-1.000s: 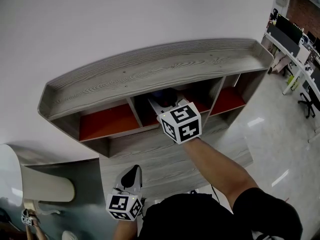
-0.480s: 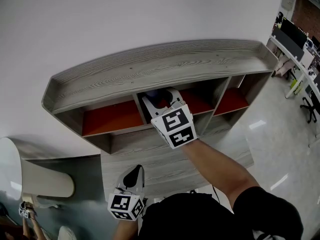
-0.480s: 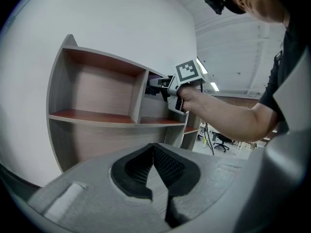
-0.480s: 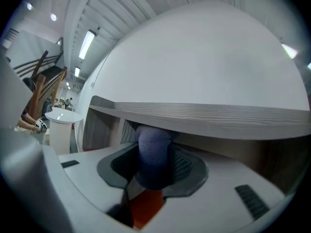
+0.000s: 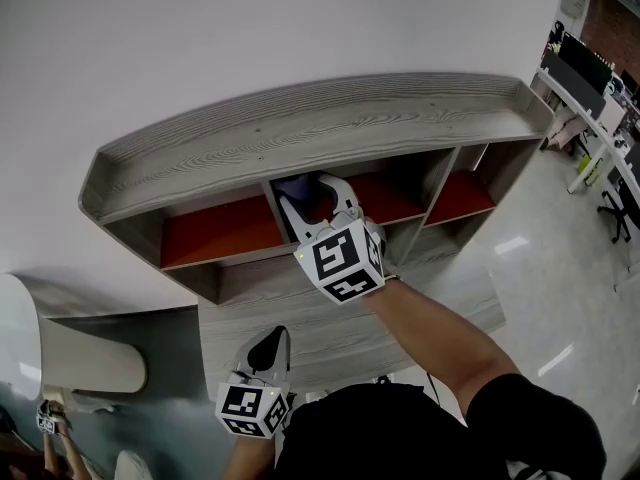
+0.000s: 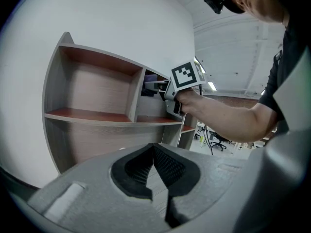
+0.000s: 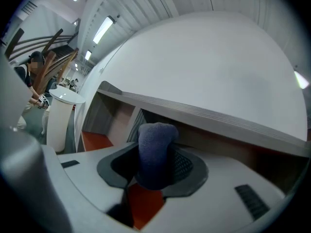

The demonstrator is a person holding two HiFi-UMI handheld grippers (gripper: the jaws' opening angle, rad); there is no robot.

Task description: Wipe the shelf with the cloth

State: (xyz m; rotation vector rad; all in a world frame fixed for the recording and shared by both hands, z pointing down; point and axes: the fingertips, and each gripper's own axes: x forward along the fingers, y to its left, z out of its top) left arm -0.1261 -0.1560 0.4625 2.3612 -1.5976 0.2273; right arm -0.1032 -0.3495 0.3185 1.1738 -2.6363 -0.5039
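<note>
Grey wooden shelf, right tongs clamping bunched fuzzy blue cloth, left tongs together

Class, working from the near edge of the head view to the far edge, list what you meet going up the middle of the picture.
First the left tongs → right tongs, shut on the blue cloth → shelf top → white wall.

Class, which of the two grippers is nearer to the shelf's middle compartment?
Right. The right gripper, shut on the blue cloth, reaches into the middle compartment. The left gripper, jaws together and empty, hangs outside it, low by the person's body.
</note>
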